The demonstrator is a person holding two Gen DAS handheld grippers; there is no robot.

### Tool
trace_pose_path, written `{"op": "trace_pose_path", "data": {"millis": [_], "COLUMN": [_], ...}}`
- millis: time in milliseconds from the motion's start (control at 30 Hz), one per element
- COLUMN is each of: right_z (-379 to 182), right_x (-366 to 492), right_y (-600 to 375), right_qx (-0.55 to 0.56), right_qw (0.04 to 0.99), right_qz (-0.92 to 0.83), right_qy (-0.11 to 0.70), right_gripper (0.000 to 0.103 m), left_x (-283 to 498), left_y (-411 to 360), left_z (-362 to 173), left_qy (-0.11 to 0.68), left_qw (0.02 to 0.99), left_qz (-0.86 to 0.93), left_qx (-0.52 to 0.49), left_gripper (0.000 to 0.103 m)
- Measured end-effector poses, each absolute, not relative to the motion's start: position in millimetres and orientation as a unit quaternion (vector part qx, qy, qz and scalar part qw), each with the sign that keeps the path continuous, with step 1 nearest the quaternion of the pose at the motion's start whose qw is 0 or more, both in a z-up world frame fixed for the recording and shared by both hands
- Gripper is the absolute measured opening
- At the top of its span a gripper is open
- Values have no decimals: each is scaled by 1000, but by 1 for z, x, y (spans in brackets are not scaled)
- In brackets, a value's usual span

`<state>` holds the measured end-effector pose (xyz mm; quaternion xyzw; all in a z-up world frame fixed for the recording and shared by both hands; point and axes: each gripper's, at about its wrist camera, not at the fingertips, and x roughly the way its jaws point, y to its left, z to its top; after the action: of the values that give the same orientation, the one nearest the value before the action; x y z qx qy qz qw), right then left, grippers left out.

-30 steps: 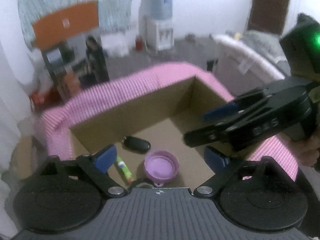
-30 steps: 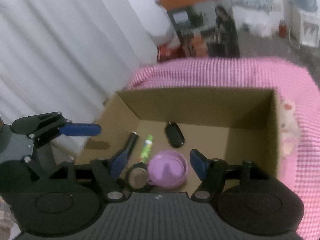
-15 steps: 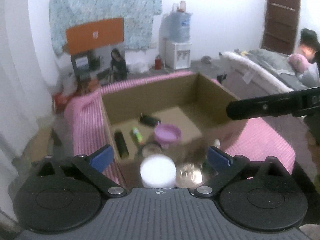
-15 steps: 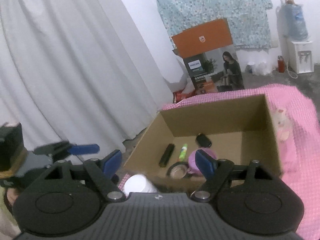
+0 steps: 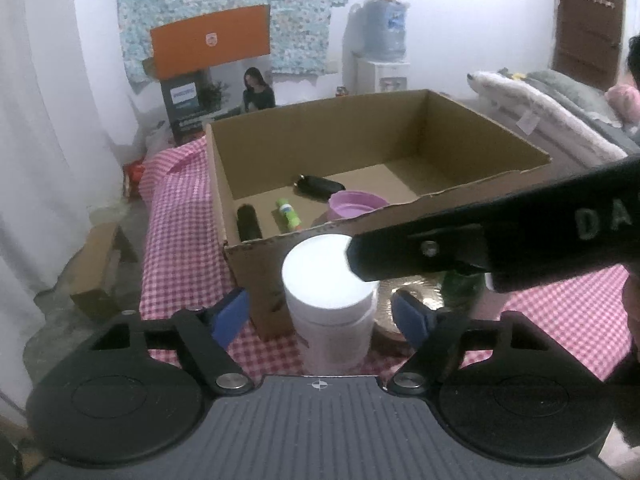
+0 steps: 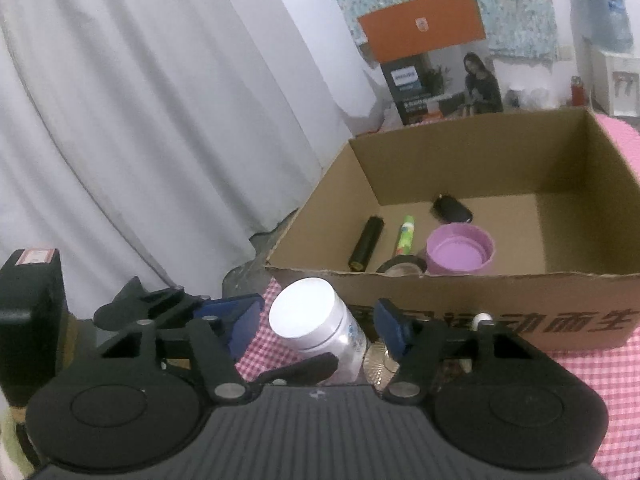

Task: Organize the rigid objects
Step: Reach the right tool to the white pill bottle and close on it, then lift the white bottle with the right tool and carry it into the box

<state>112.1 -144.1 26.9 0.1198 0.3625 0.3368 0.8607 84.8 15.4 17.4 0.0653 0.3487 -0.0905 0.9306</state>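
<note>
A white jar with a white lid (image 5: 328,280) stands on the pink checked cloth (image 5: 180,240), just in front of the cardboard box (image 5: 480,200). My left gripper (image 5: 320,315) straddles the jar. Its jaws are closing, and a gap shows on both sides. In the right wrist view the same jar (image 6: 308,320) leans between the closing jaws of my right gripper (image 6: 318,324), whose pads stand just clear of it. One right gripper finger (image 5: 500,240) crosses over the lid. Inside the box (image 6: 480,320) lie a purple cup (image 6: 460,252), a green tube (image 6: 406,234), a black cylinder (image 6: 366,246) and a black key fob (image 6: 452,208).
A gold round object (image 5: 408,292) and a dark green item (image 5: 464,280) sit right of the jar by the box wall. White curtains (image 6: 140,140) hang at the left. A small carton (image 5: 96,268) lies on the floor, and bedding (image 5: 560,112) is at the right.
Both grippers have drawn back from over the box and sunk to its near side. The white jar has come between their fingers, and both pairs of jaws stand narrower.
</note>
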Motion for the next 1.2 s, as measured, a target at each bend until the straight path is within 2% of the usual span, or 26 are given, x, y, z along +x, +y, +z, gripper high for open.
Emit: {"op": "trace_pose_path", "data": {"millis": [167, 433, 700, 933, 1200], "right_z": [18, 10, 8, 16, 52], "right_x": [119, 125, 130, 124, 108], "right_y": [-135, -132, -130, -130, -134], "right_qx": [127, 148, 166, 173, 180], "right_qw": [858, 850, 843, 841, 842], "right_qz": [332, 331, 336, 340, 371], "right_qy": [370, 382, 387, 383, 348], "right_gripper": [57, 45, 35, 34, 34], "left_x": [85, 89, 84, 75, 55], "left_y": [10, 10, 13, 15, 17], "left_z": [11, 1, 3, 17, 66], "left_qy": [343, 345, 342, 331, 288], "left_qw": [931, 930, 933, 937, 950], "left_qz": [-103, -112, -111, -108, -101], "left_qx": [77, 50, 35, 40, 60], "left_gripper": [72, 54, 53, 53, 53]}}
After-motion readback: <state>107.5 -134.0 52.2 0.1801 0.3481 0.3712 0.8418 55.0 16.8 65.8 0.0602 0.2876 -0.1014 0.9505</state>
